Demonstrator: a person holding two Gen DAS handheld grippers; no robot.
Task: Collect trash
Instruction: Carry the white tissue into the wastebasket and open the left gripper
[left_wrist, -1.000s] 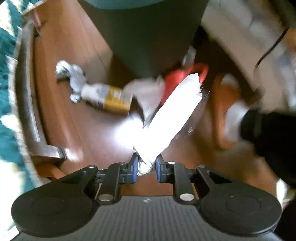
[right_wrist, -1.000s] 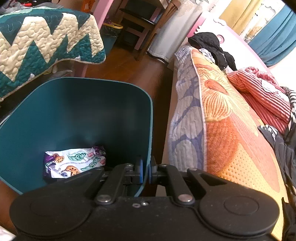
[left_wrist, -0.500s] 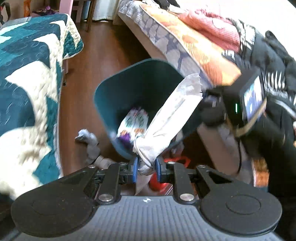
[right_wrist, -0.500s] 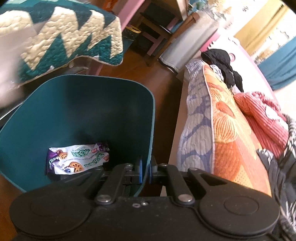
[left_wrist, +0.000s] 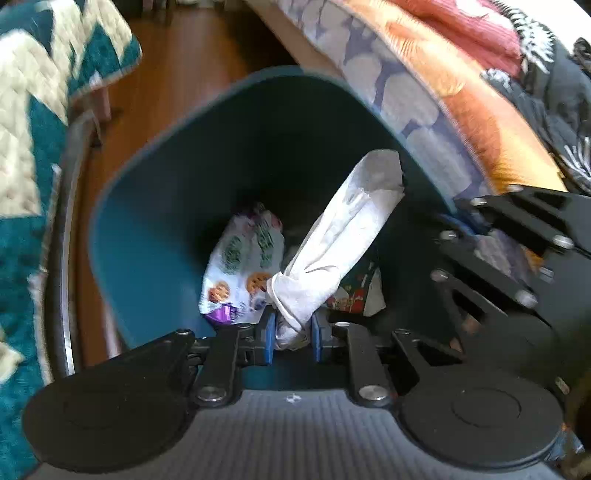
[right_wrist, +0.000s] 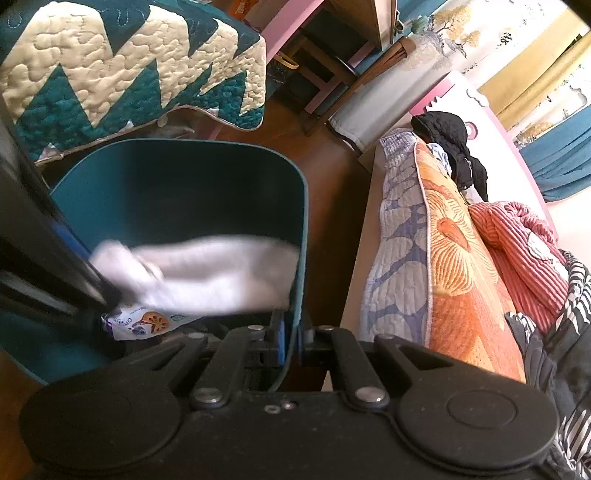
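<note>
A crumpled white paper wrapper (left_wrist: 332, 251), long and twisted at its lower end, is clamped by that twisted end between the blue pads of the left claw (left_wrist: 291, 338). It is held from the tip so that the loose length projects forward into the mouth of the dark teal plastic waste bin (left_wrist: 155, 206), where it can fall clear once released. The wrapper's free end reaches towards the bin's far right wall, and the whole piece is judged to be already within the rim, over the contents.

The bin itself is tilted towards the cameras. The right claw (right_wrist: 290, 341) is closed on the near right wall of the bin (right_wrist: 301, 236), one pad inside and one outside; the wall is pinched in this way, it is judged, so that the opening is turned towards the incoming trash and steadied. In the left wrist view the black frame of the right claw (left_wrist: 509, 266) is seen at the bin's right edge.

At the bottom of the bin a white and purple printed snack packet (left_wrist: 240, 269) lies against the lower wall, and a second printed packet (left_wrist: 354, 291) with red figures is partly hidden behind the wrapper. Both are judged to be trash collected already.

The bin stands over a brown wooden floor (left_wrist: 192, 55), between a teal and cream quilted bedcover (right_wrist: 122, 70) and an orange and lilac patterned bedspread (right_wrist: 443, 236). The step in hand is judged to be the drop; only the parting of the left claw is required.
</note>
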